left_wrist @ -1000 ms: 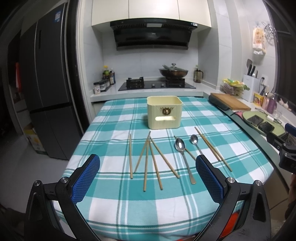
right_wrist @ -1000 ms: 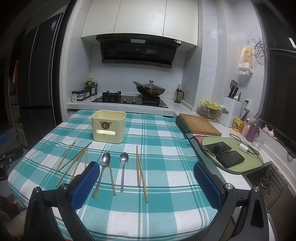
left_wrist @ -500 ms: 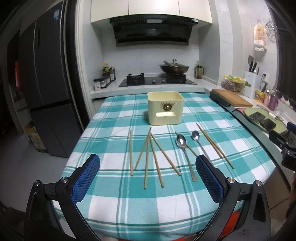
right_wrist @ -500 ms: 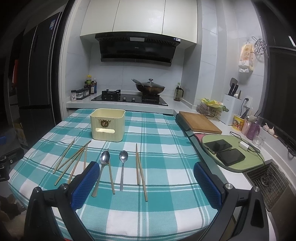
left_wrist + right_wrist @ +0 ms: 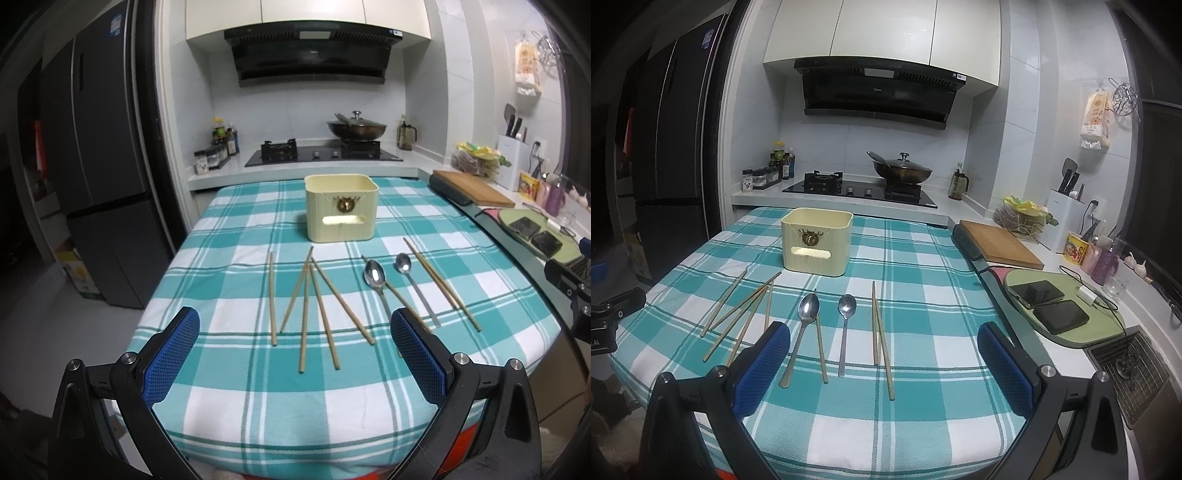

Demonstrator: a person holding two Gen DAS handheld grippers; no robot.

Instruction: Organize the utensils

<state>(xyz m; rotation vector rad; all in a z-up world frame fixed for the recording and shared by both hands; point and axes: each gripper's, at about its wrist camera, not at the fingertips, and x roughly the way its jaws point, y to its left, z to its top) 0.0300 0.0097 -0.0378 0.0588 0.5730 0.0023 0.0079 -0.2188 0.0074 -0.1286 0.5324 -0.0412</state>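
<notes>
Both claws hang spread wide over the near edge of the teal-checked bench, left claw and right claw gripping nothing. Wooden chopsticks and two steel spoons lie loose before the cream plastic bin mid-bench.

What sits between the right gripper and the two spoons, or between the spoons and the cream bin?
Nothing visible. The right gripper, jaws open, faces the spoons across bare cloth. One chopstick lies beside the larger spoon, close to its handle. The bin stands beyond, open-topped, path clear.
</notes>
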